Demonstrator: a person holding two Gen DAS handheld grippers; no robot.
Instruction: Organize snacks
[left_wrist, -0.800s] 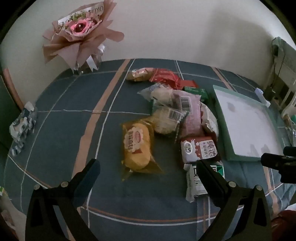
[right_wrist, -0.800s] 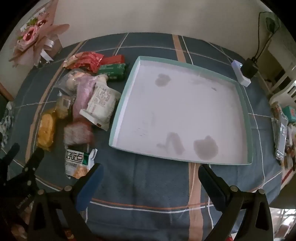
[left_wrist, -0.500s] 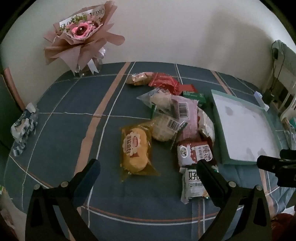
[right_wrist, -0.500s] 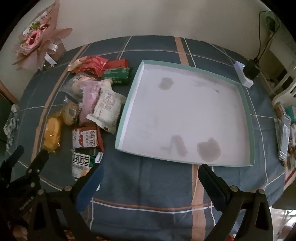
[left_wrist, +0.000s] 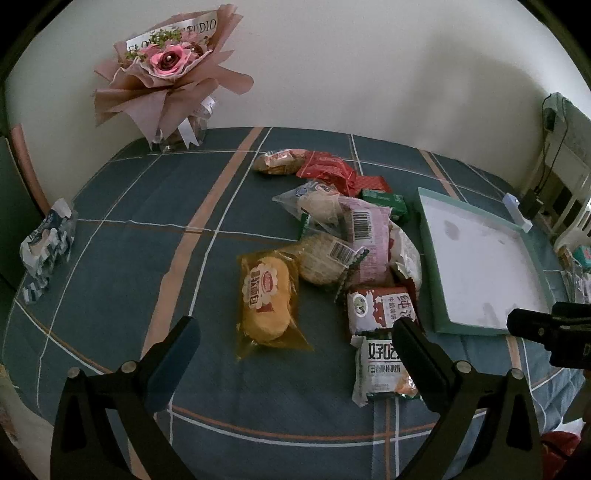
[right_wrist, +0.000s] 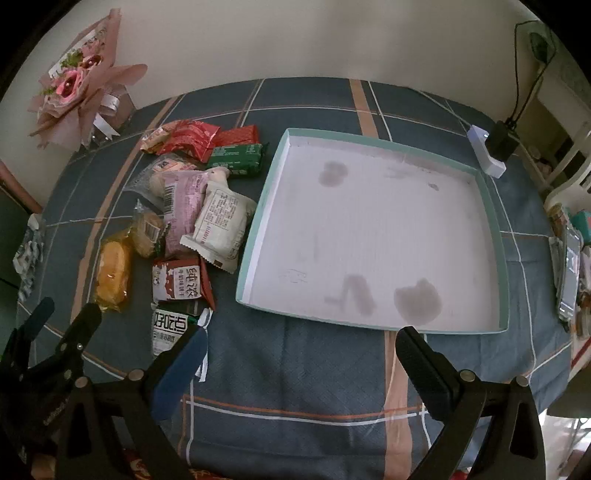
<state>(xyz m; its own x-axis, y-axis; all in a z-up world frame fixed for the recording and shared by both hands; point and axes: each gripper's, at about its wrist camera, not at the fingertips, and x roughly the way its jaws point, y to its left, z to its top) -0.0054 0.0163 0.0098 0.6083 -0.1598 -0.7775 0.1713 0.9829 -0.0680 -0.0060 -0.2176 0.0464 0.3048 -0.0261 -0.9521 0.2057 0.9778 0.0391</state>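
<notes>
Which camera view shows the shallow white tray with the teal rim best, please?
The right wrist view: the shallow white tray with the teal rim lies whole there, all four walls and the stained floor visible, nothing inside. The left wrist view shows it foreshortened at the right edge, with the right gripper covering its near corner.

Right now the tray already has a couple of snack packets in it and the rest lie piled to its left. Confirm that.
Not quite. The tray holds no packets; the right wrist view shows only dark stains on its white floor. The rest stands: the snack packets lie piled on the cloth to its left, none inside yet.
</notes>
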